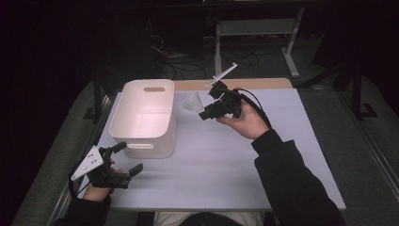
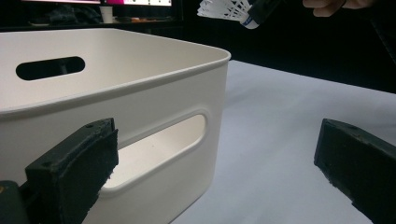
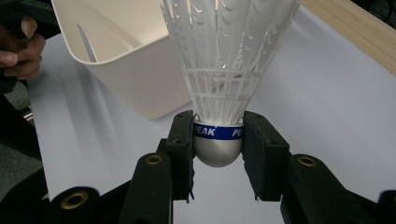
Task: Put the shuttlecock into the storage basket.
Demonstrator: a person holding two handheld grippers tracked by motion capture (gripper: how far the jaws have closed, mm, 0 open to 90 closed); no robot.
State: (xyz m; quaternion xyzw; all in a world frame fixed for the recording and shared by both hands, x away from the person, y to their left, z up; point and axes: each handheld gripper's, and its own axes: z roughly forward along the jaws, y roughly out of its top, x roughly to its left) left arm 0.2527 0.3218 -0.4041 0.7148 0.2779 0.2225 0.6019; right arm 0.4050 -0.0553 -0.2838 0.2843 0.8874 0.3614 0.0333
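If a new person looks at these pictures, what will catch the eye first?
Most striking is the white shuttlecock, clamped at its cork base by the right gripper above the table. Next comes the white bin on the table's left side, with the open left gripper just in front of it.

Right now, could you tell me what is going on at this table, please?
A person works at a white table with a gripper in each hand. The right gripper is shut on the base of a white plastic shuttlecock, holding it in the air just right of the white plastic bin. The left gripper rests near the bin's near corner, jaws open and holding nothing. From what can be seen of the bin's inside, nothing lies in it.
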